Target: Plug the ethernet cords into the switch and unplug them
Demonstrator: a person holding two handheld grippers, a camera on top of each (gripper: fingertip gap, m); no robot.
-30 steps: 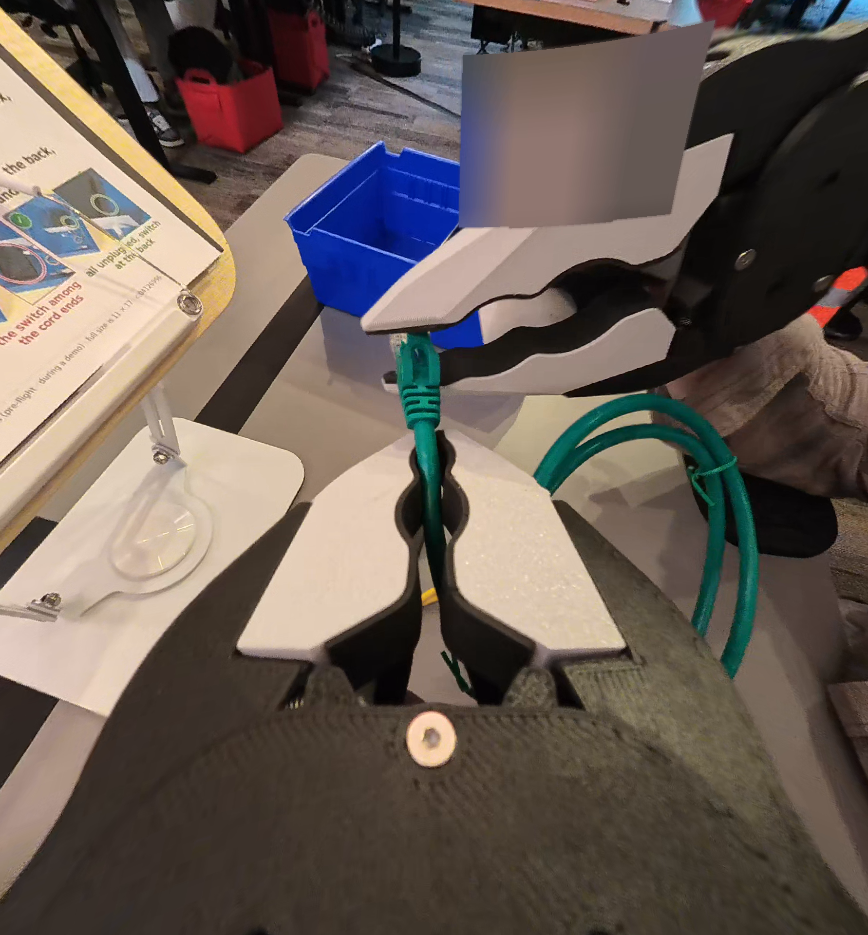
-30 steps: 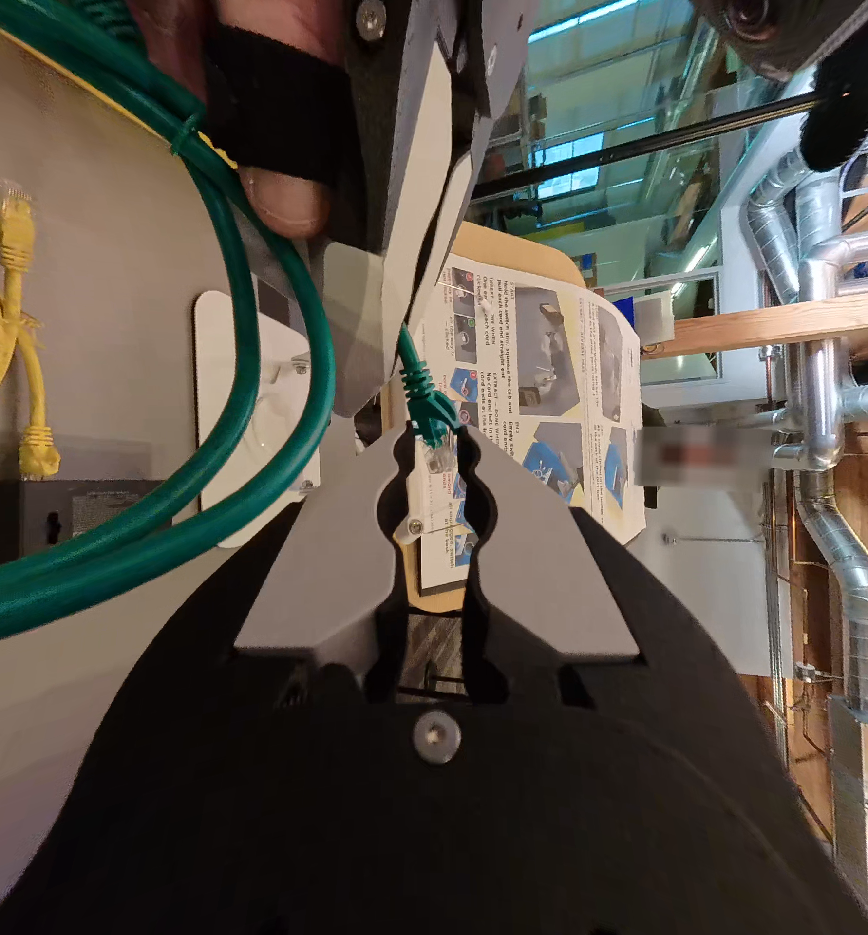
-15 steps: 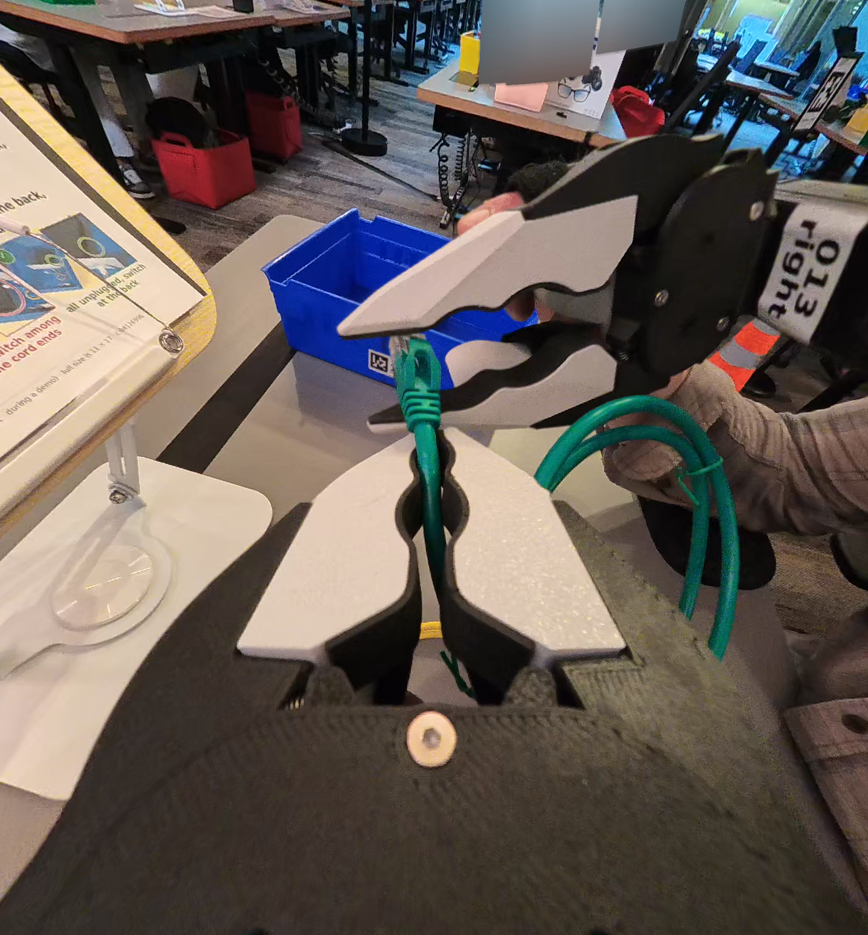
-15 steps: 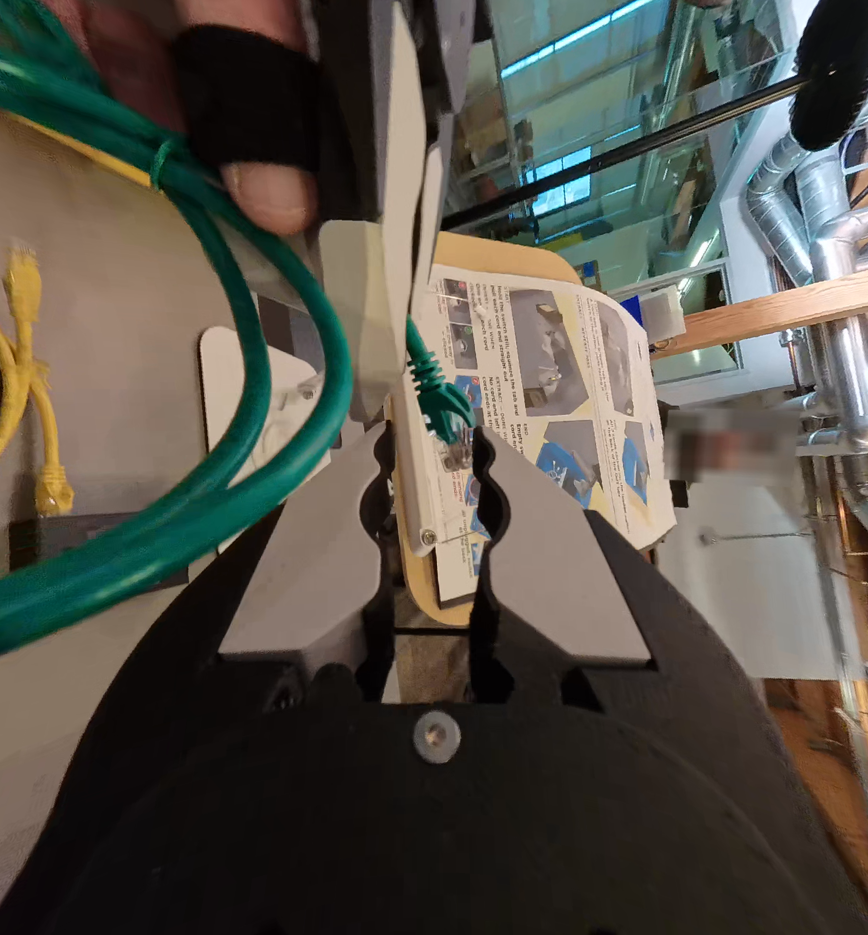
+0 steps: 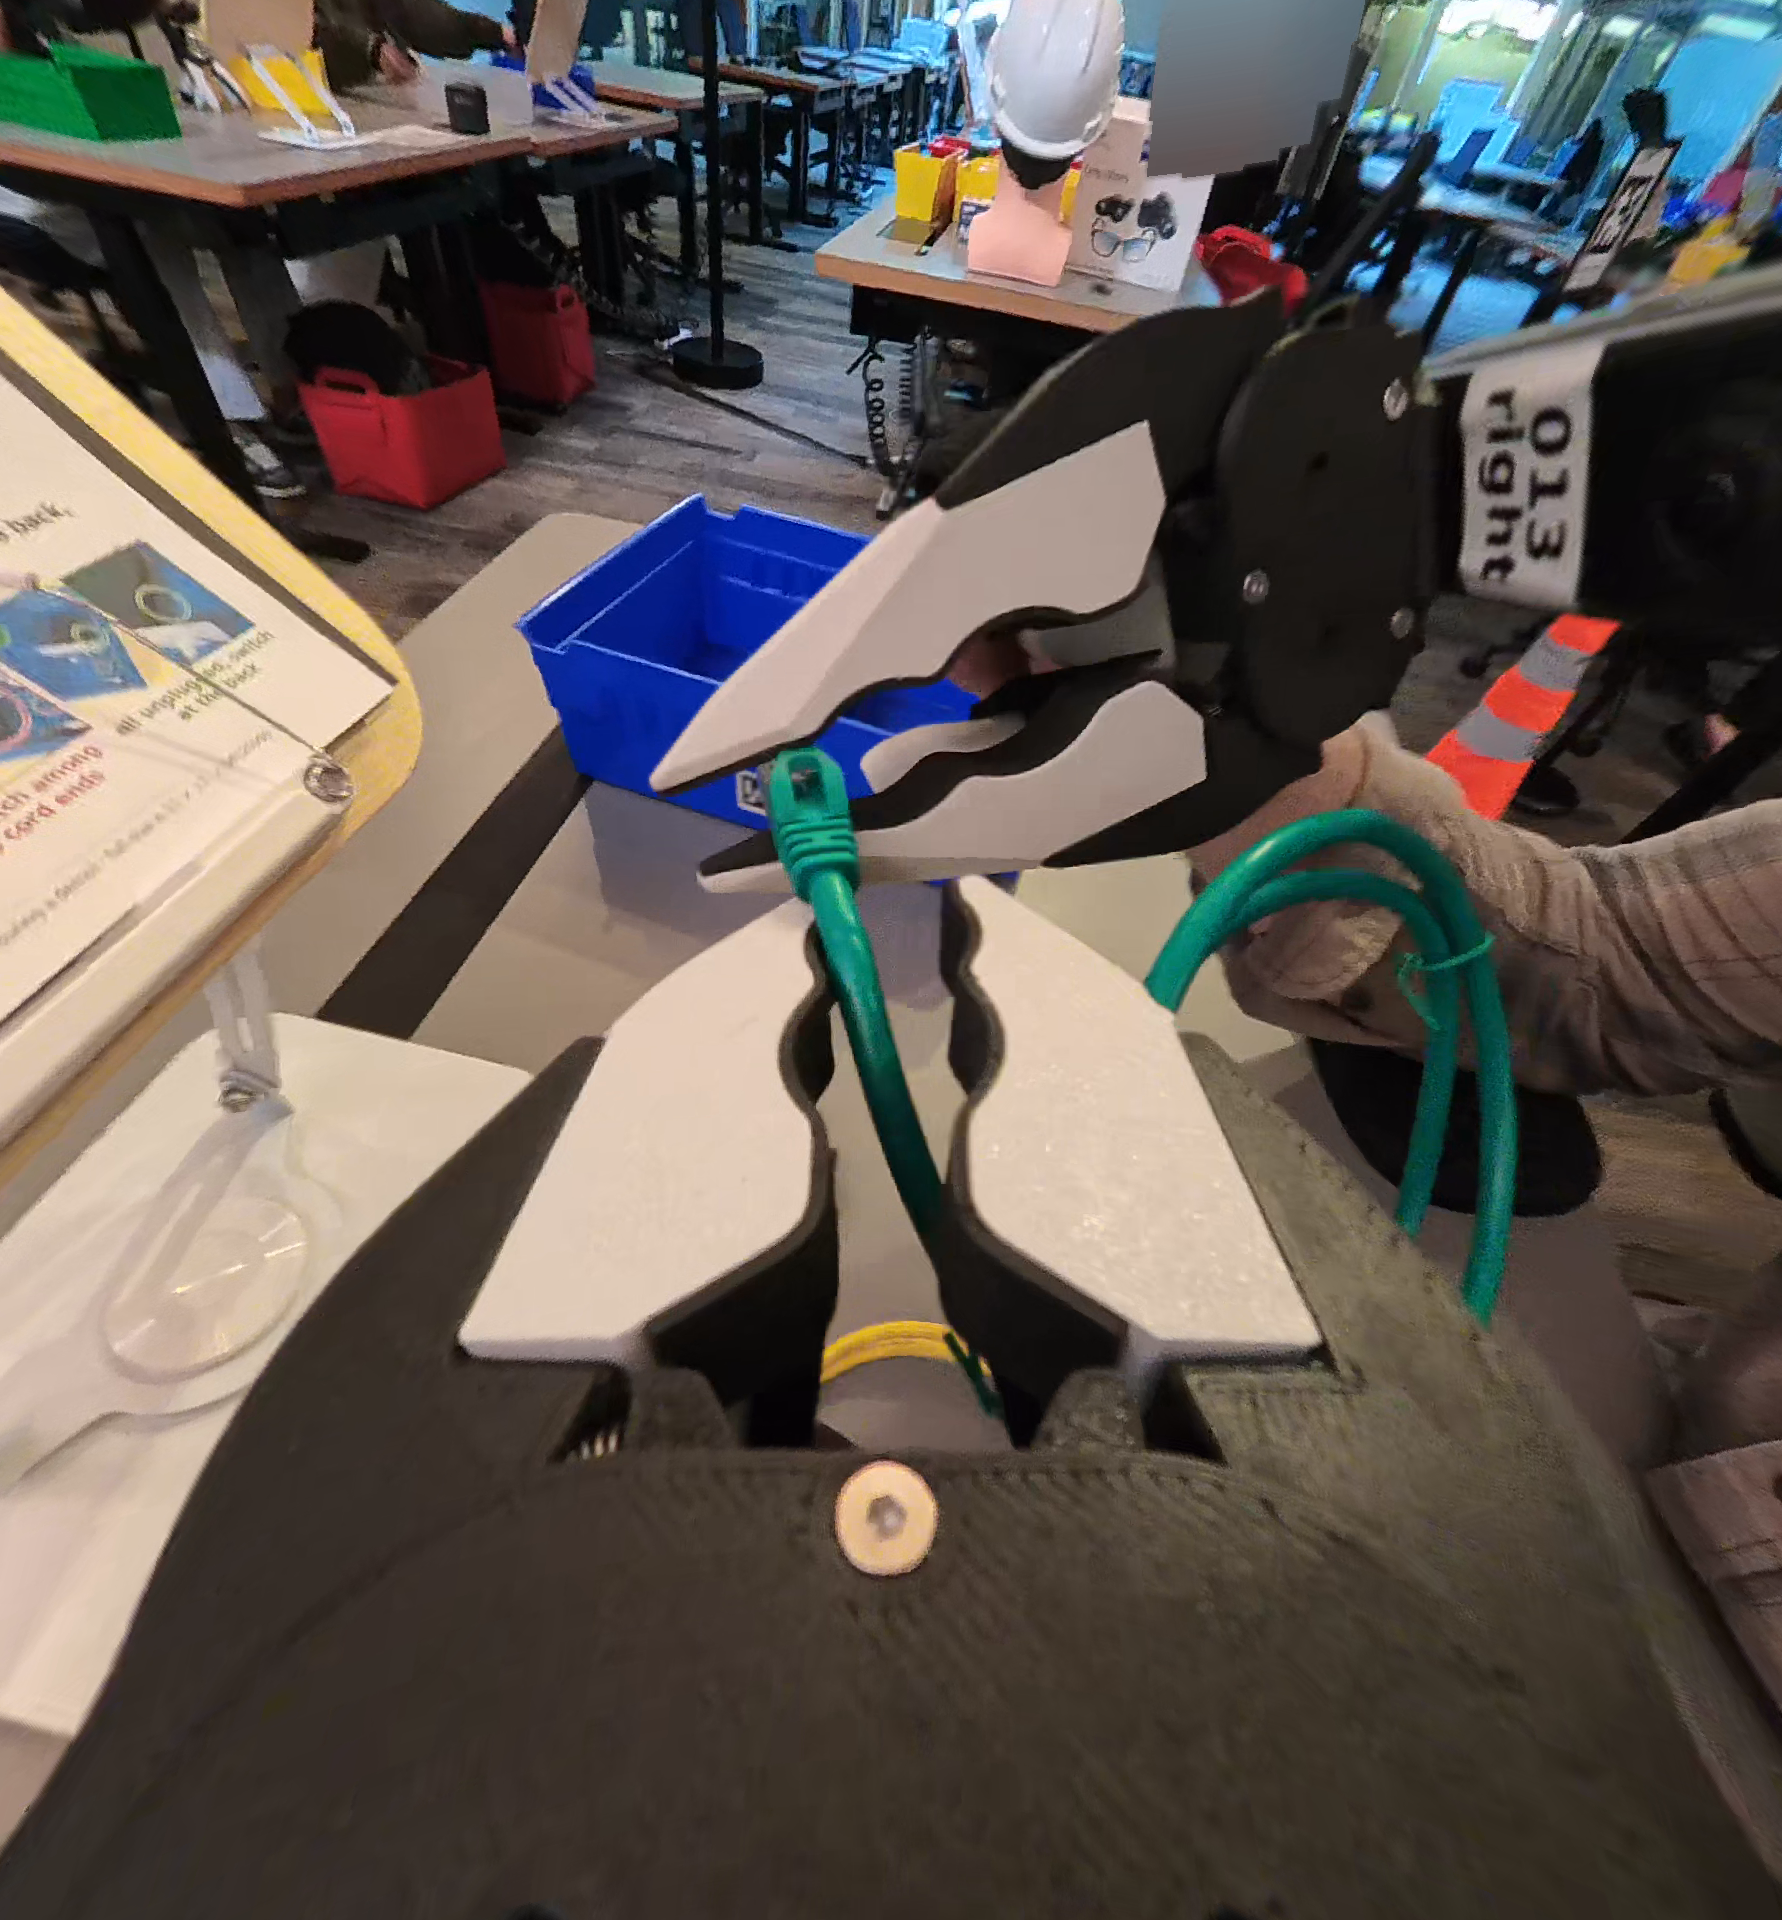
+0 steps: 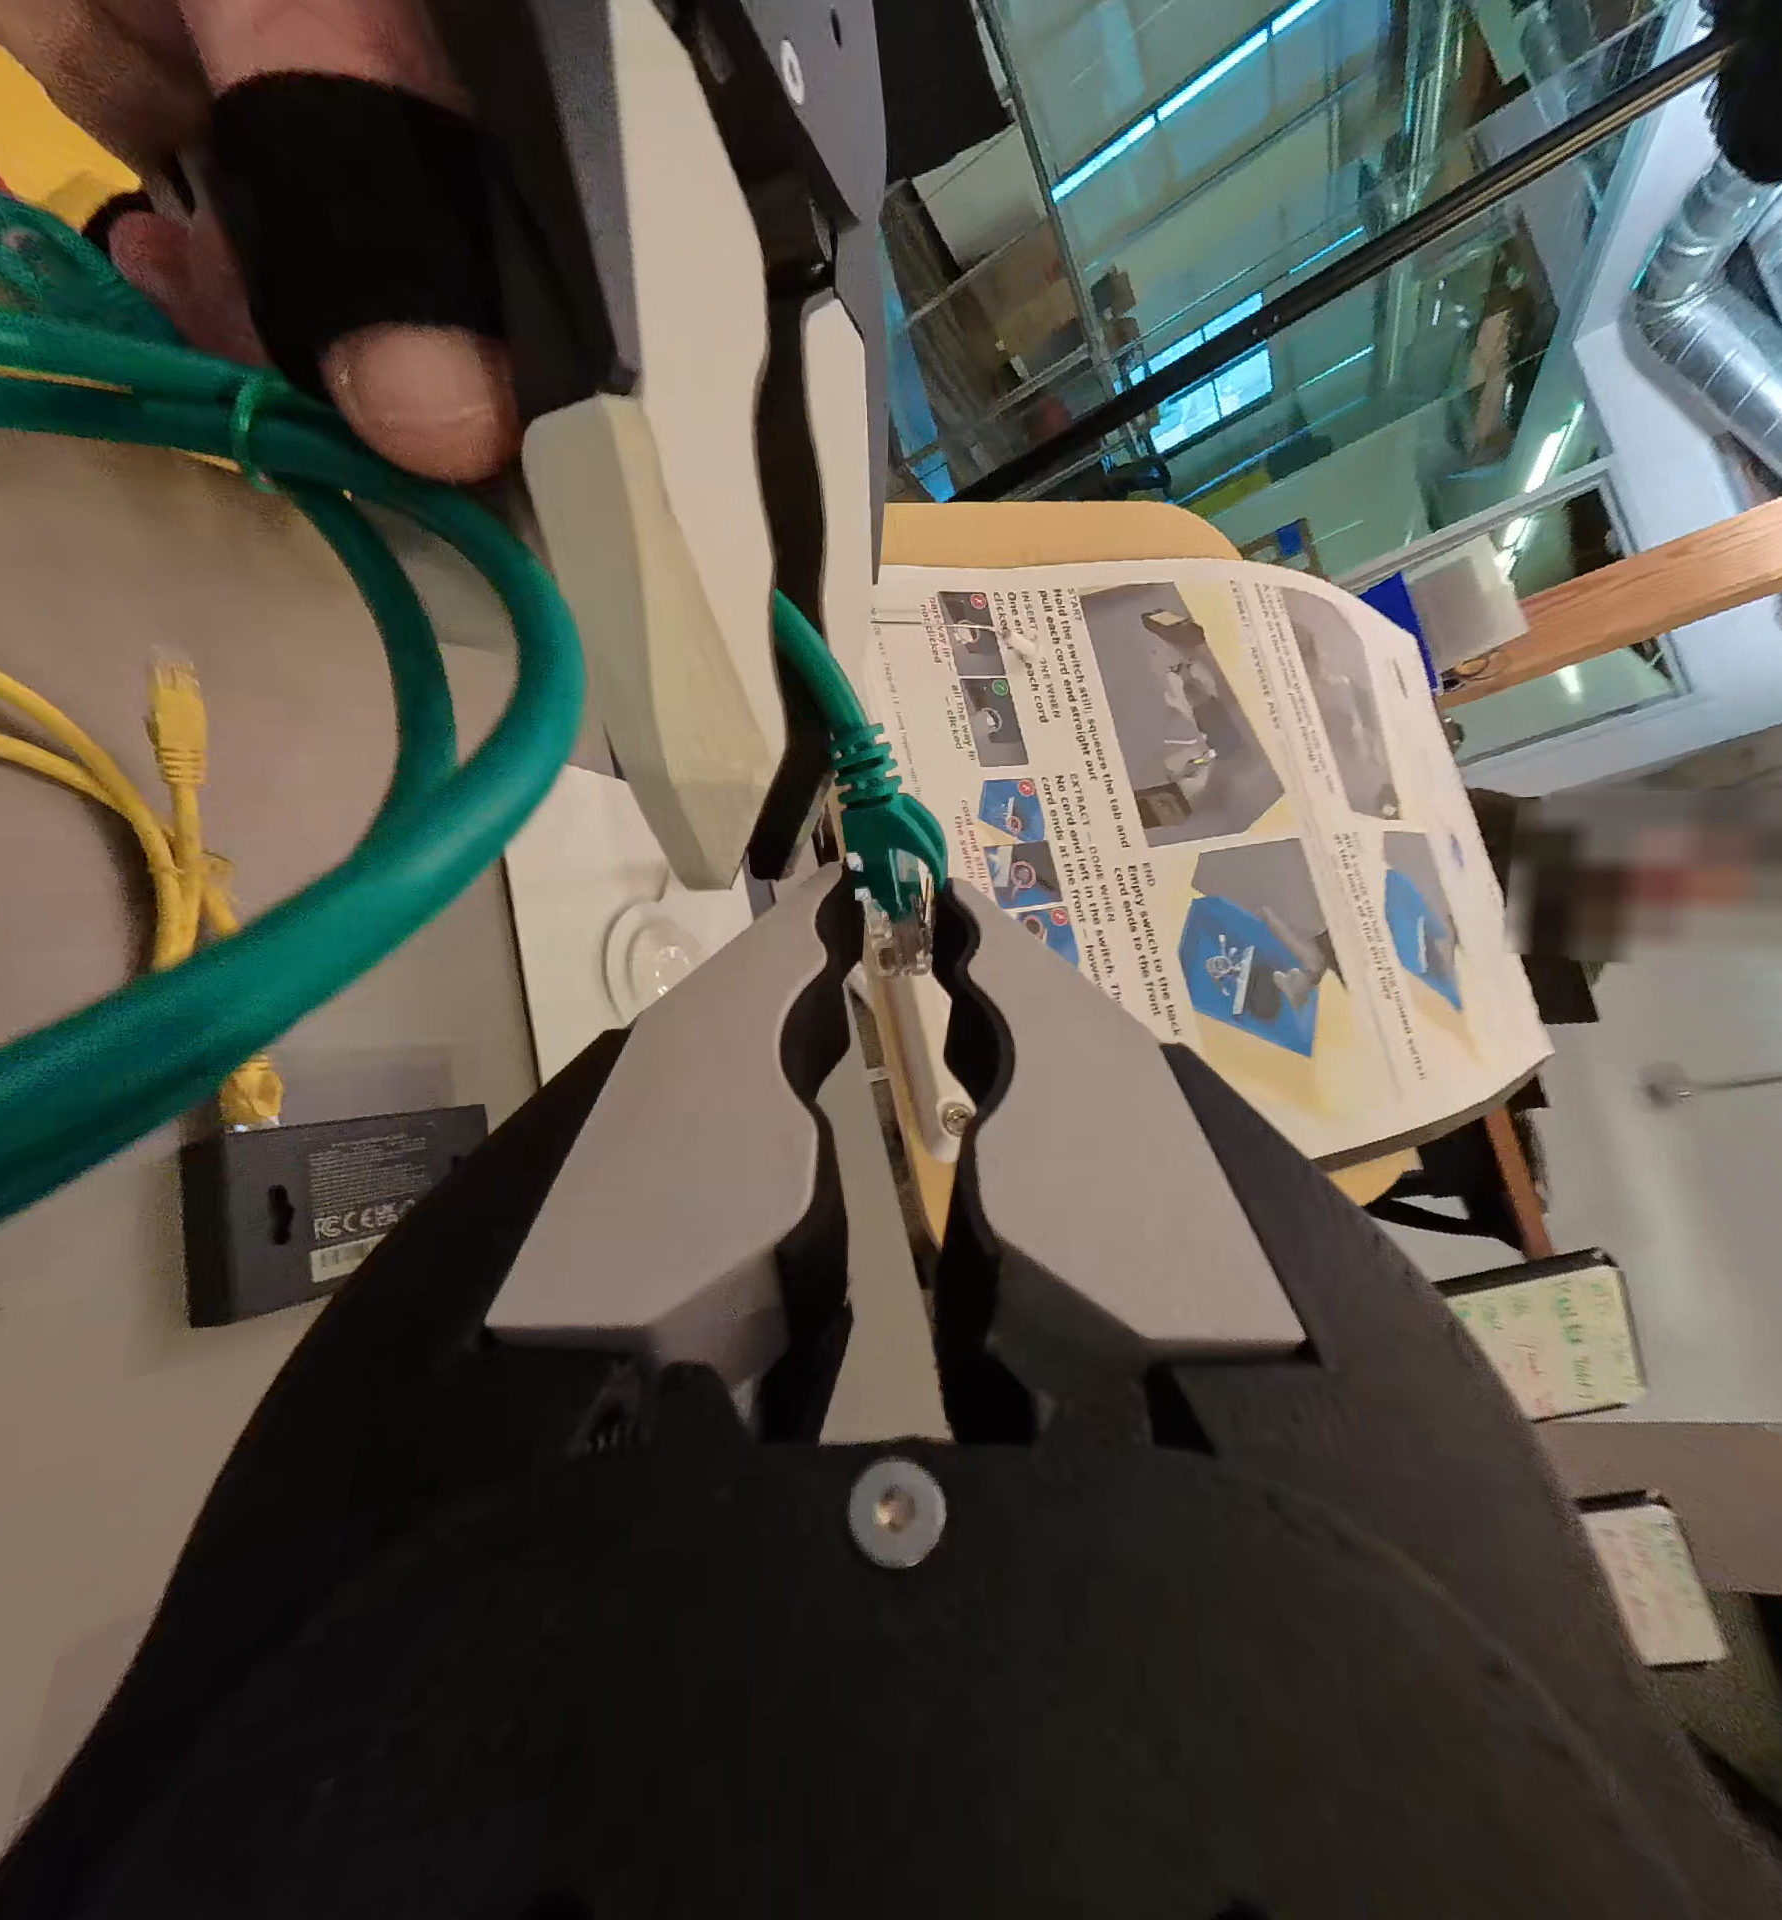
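Observation:
A green ethernet cord (image 5: 871, 1029) runs up between the fingers of my left gripper (image 5: 879, 904), whose jaws now stand apart around it. The cord's green plug (image 5: 809, 816) sits between the fingertips of my right gripper (image 5: 684, 831), which comes in from the right. In the right wrist view my right gripper (image 6: 895, 888) is shut on the clear tip of the plug (image 6: 892, 894). The rest of the cord hangs in a tied loop (image 6: 243, 935). The black switch (image 6: 326, 1195) lies on the table with a yellow cord (image 6: 175, 831) plugged into it.
A blue bin (image 5: 658, 634) stands behind the grippers at the table's far edge. An instruction board (image 5: 87, 727) on a white stand base (image 5: 56, 1558) is at the left. A person's sleeved hand (image 5: 1489, 997) holds the right gripper. Other tables stand in the room behind.
My left gripper's jaws have opened off the green cord. My right gripper's fingers have closed in on the plug. Both grippers have tilted and lifted a little.

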